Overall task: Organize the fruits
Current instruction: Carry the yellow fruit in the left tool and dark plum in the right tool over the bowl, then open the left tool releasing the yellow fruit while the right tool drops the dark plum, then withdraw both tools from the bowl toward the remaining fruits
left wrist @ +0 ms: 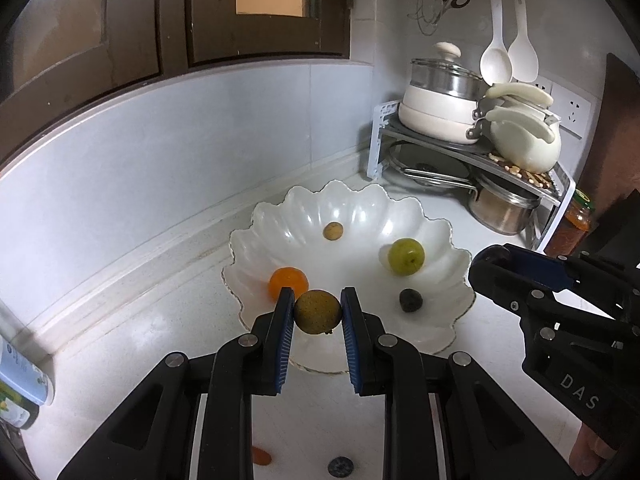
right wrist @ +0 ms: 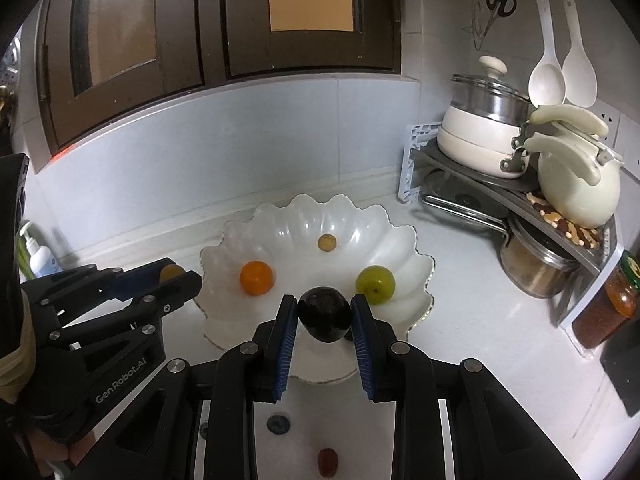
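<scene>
A white scalloped bowl point(left wrist: 436, 312) stands on the counter and shows in both views point(right wrist: 224, 308). In it lie an orange fruit point(left wrist: 287, 282), a green fruit point(left wrist: 406, 257), a small tan fruit point(left wrist: 333, 231) and a small dark fruit point(left wrist: 410, 300). My left gripper point(left wrist: 317, 312) is shut on a speckled yellow-green fruit point(left wrist: 317, 312) above the bowl's near rim. My right gripper point(right wrist: 325, 314) is shut on a dark purple fruit point(right wrist: 325, 314) above the bowl's near edge. A blueberry point(right wrist: 278, 424) and a red fruit point(right wrist: 328, 462) lie on the counter below the grippers.
A corner rack point(right wrist: 500, 184) with pots, a cream kettle point(right wrist: 576, 192) and nuts stands at the right. A jar point(right wrist: 608, 312) sits by it. Scissors and white ladles point(right wrist: 548, 76) hang on the wall. A bottle point(right wrist: 38, 256) stands at the left.
</scene>
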